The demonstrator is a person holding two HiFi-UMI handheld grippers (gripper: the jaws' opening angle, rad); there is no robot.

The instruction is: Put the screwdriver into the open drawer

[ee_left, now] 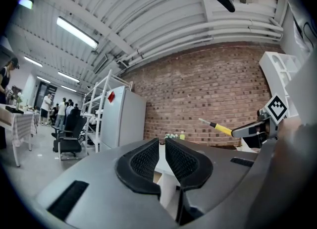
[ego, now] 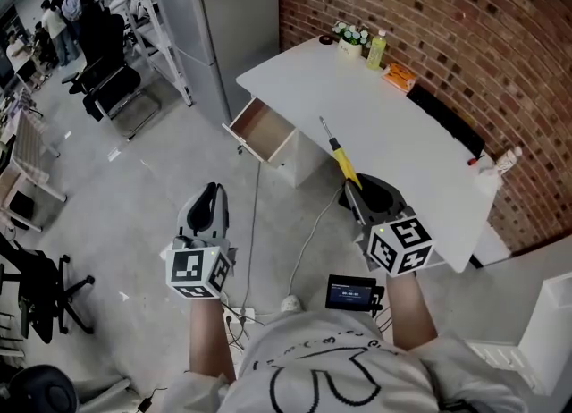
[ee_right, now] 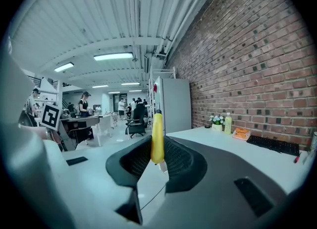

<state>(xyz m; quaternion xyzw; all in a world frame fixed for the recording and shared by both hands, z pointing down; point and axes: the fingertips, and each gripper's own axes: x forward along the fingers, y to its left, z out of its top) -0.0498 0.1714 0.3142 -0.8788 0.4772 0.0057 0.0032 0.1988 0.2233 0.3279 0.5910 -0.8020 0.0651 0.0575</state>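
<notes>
Right tool (ee_right: 158,159) clamps screwdriver (ego: 342,161) at white desk (ego: 393,125) by brick wall (ego: 429,18); left tool (ee_left: 162,159) closed.

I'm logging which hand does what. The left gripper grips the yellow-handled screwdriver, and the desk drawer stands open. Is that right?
Not quite: it is the right gripper that grips the yellow-handled screwdriver; the right gripper view shows it clamped between the jaws. The left gripper holds nothing, by the left gripper view. The desk drawer does stand open.
</notes>
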